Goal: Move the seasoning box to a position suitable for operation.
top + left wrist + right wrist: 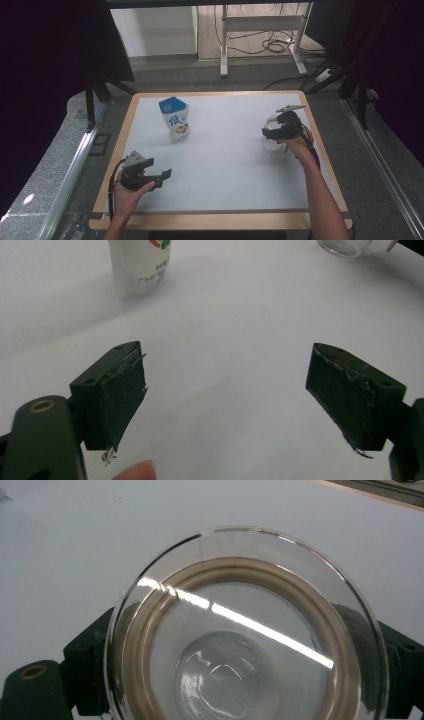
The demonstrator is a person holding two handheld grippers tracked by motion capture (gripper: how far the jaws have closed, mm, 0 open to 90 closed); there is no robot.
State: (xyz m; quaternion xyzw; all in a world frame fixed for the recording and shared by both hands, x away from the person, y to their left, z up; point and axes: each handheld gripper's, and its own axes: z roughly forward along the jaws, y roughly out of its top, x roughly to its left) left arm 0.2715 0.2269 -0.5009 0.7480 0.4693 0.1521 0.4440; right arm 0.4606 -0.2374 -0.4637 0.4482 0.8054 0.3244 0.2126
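A blue-topped white carton [174,119] stands upright at the back left of the white table [225,170]; its lower part shows in the left gripper view as the carton [141,266]. My left gripper [165,175] rests low near the front left, open, jaws wide apart with bare table between them [225,372]. My right gripper [270,132] at the right side is shut on a clear glass cup [270,144]. The right gripper view looks down into the glass cup [245,630], which has a tan ring inside its rim, with a jaw on each side of it.
The table has a wooden rim [220,220]. Beyond it on the floor stand a white desk frame [260,30] and loose cables [275,46]. Dark curtains hang at both sides, and metal rails [70,170] run along the left and right.
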